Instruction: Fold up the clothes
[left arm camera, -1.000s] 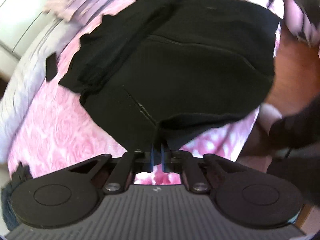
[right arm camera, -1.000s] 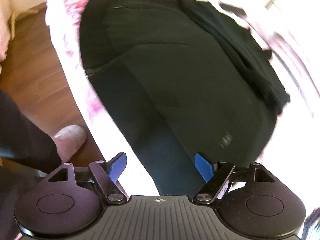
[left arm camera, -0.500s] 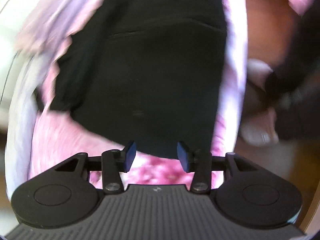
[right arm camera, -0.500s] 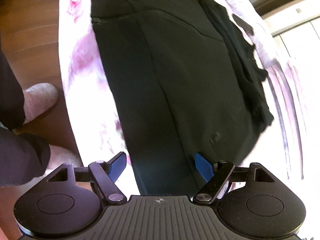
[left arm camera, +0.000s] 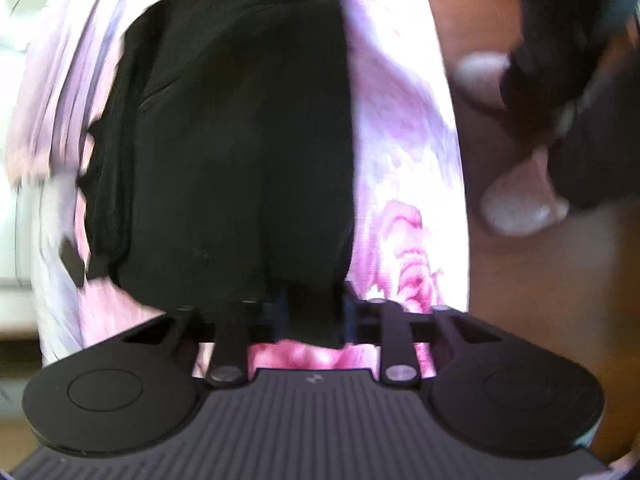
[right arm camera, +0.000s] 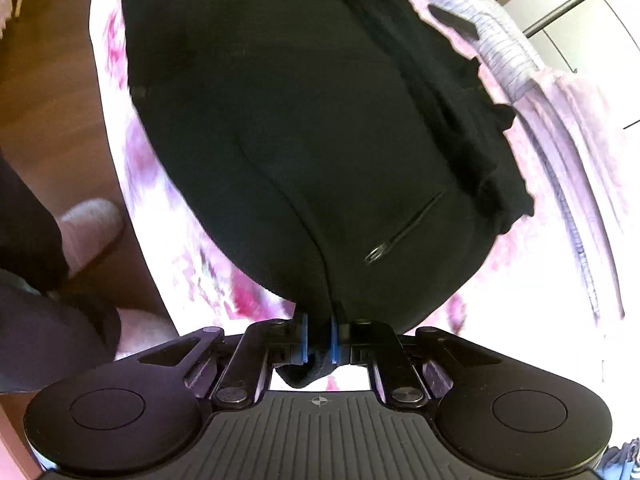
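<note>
A black jacket (left arm camera: pixel 240 152) lies spread on a pink floral bedspread (left arm camera: pixel 404 160). In the left wrist view, which is blurred, my left gripper (left arm camera: pixel 314 312) has its fingers partly closed around the jacket's near edge, with black cloth between them. In the right wrist view the same jacket (right arm camera: pixel 304 132) shows a zip pocket (right arm camera: pixel 404 228). My right gripper (right arm camera: pixel 318 338) is shut on a fold of the jacket's near edge; cloth hangs below the blue pads.
The bed edge runs beside a brown wooden floor (left arm camera: pixel 532 292). The person's slippered feet (right arm camera: pixel 92 228) and dark trousers stand there. A striped grey sheet (right arm camera: pixel 504 52) and white cupboard doors (right arm camera: pixel 588 28) lie beyond the jacket.
My left gripper let go of the jacket, opened, swung along it and has closed in on its edge again. My right gripper went from open to shut on the jacket's edge.
</note>
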### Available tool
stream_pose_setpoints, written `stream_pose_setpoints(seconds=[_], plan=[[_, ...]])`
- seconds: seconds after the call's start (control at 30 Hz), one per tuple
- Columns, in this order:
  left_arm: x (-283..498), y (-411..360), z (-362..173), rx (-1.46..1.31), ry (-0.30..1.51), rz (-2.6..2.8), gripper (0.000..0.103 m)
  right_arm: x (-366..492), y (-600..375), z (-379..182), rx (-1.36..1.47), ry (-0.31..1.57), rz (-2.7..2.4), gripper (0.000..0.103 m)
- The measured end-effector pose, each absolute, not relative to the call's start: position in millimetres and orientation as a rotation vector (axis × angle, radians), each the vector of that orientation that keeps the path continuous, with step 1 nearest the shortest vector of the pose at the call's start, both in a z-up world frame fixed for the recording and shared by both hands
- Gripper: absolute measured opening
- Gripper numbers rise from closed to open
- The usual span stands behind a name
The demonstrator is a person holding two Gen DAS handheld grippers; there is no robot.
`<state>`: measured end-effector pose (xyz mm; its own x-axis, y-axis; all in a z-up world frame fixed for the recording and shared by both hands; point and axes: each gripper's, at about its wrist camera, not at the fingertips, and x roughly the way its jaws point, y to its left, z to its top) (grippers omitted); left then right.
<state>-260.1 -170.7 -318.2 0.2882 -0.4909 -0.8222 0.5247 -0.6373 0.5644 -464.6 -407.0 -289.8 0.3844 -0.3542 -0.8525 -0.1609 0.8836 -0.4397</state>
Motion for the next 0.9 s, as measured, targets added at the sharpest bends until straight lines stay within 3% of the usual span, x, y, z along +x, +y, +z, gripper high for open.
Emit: stream_pose_setpoints(seconds=[0.33, 0.9], plan=[[-211.0, -195.8, -222.3, 1.465, 0.190, -1.545, 0.005, -442.7, -427.5, -222.8, -0.482, 1.135, -0.177, 0.006], [-229.0, -154.7, -152.2, 1.338, 0.368, -1.608, 0.004, -467.9, -379.2, -153.4, -0.363, 1.242, -0.110, 0.005]])
